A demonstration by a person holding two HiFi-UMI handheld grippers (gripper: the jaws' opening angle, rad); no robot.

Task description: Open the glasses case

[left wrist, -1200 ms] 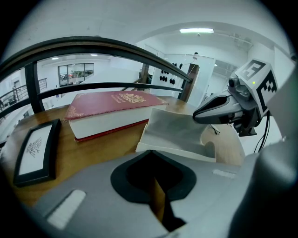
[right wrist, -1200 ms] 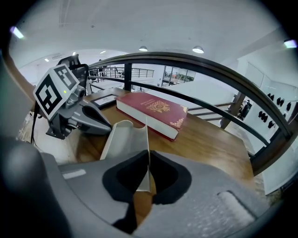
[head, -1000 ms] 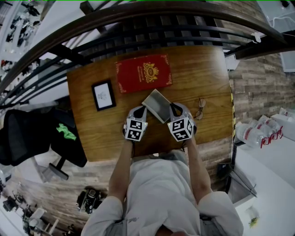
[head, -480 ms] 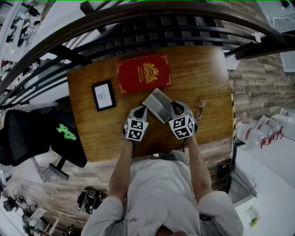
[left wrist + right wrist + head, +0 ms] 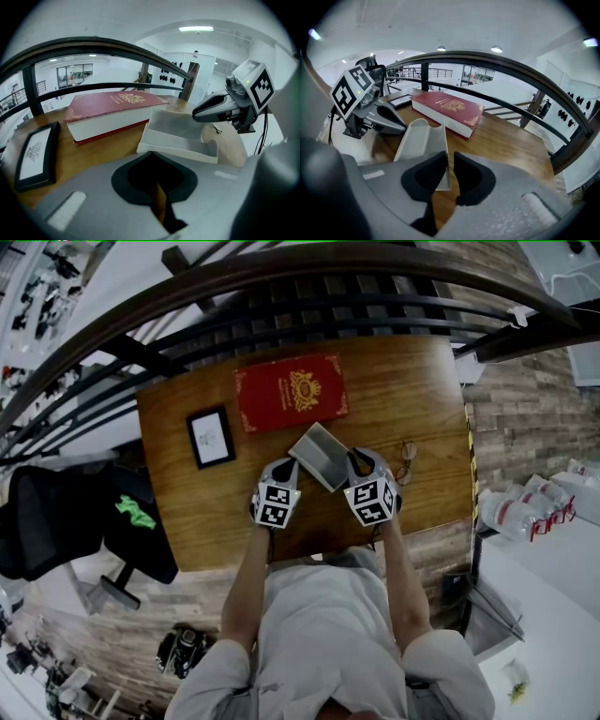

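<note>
The grey glasses case lies open on the wooden table between both grippers, its lid standing up at an angle. In the right gripper view the lid's thin edge stands between the jaws of my right gripper, which have just been opening; a gap shows beside the lid. My left gripper looks shut, with its tips at the near edge of the case's tray. Whether it pinches that edge is hidden. In the head view the left gripper and right gripper flank the case.
A red book lies just behind the case, and a small black picture frame is to its left. Eyeglasses rest right of the right gripper. A dark curved railing runs behind the table, and a black chair stands at the left.
</note>
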